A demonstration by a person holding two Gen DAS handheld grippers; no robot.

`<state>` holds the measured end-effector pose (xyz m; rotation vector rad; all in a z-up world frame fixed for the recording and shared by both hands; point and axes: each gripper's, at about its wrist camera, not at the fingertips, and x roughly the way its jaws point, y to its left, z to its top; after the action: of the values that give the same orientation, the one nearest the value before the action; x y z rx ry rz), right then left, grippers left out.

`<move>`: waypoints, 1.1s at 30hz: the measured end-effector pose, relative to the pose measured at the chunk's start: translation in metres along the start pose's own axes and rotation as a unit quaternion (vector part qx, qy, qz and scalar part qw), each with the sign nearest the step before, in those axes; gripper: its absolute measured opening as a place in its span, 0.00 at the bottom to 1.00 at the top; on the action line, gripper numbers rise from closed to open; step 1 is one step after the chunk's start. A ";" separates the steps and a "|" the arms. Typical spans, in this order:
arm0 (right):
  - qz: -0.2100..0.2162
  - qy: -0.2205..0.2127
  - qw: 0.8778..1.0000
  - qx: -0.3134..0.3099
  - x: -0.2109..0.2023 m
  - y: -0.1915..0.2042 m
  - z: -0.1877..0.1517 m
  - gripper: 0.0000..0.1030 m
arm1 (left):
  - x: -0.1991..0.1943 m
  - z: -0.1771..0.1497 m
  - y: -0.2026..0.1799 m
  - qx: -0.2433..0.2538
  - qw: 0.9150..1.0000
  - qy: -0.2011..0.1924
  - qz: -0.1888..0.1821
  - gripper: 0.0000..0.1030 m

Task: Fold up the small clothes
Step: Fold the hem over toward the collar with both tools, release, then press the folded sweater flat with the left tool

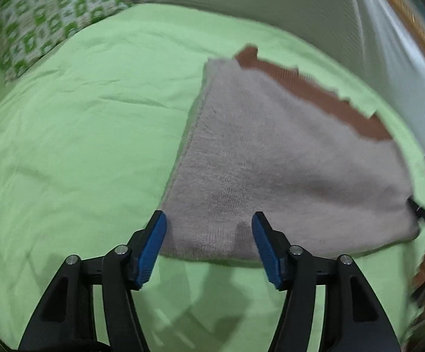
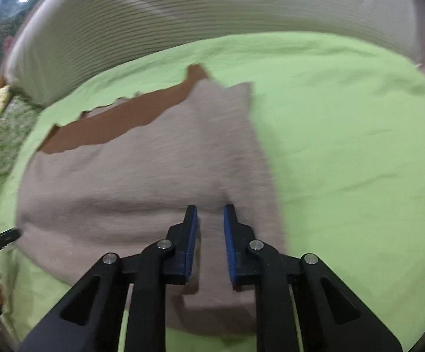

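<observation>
Garment: a grey-beige knitted piece (image 1: 271,158) lies flat on the green bedsheet (image 1: 80,135), a brown scalloped band (image 1: 324,99) showing along its far edge.
Left gripper: the left gripper (image 1: 209,223) hovers at the garment's near edge, blue-padded jaws spread wide, with the garment's near left corner at its left fingertip; nothing is gripped.
Right gripper: the right gripper (image 2: 210,214) sits over the garment's near right portion, jaws narrowly parted, cloth visible in the gap; whether the pads pinch the knit cannot be told.
Beyond the garment: a ribbed pale headboard cushion (image 2: 212,8) rises behind the sheet.
Left of the garment: a green-and-white patterned pillow (image 1: 48,26) rests at the sheet's far corner.
</observation>
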<state>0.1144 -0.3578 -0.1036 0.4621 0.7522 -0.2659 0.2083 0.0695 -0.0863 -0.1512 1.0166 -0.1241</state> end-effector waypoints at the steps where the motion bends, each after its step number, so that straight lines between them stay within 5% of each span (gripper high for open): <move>1: 0.020 -0.005 1.000 0.005 -0.006 0.003 -0.002 0.23 | -0.006 0.001 0.005 -0.006 1.000 -0.005 0.003 0.79; 5: 0.043 -0.034 0.998 -0.017 -0.023 0.033 0.003 0.41 | -0.007 0.006 0.022 -0.058 0.998 0.011 0.024 0.84; 9: 0.081 -0.040 0.995 -0.042 -0.021 0.073 0.009 0.50 | 0.005 -0.011 0.036 -0.142 0.988 0.057 -0.020 0.84; 17: 0.090 -0.042 0.994 -0.052 0.008 0.112 0.027 0.50 | 0.026 -0.001 0.017 -0.187 0.979 0.057 -0.051 0.89; 22: 0.060 -0.029 0.996 -0.052 0.026 0.109 0.030 0.50 | 0.042 0.015 0.007 -0.186 0.981 0.044 -0.035 0.93; 25: 0.018 0.016 0.997 -0.069 0.055 0.102 0.030 0.50 | 0.047 0.022 0.003 -0.179 0.983 0.030 -0.023 0.93; 29: -0.020 -0.001 0.998 -0.067 0.061 0.103 0.046 0.50 | 0.050 0.024 0.006 -0.177 0.983 0.029 -0.025 0.93; 33: 0.053 -0.022 0.995 -0.080 0.055 0.140 0.067 0.50 | 0.048 0.022 0.009 -0.181 0.983 0.023 -0.032 0.94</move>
<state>0.2477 -0.2731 -0.0563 0.3425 0.6969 -0.1155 0.2523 0.0718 -0.1174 -0.5158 1.0734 0.0003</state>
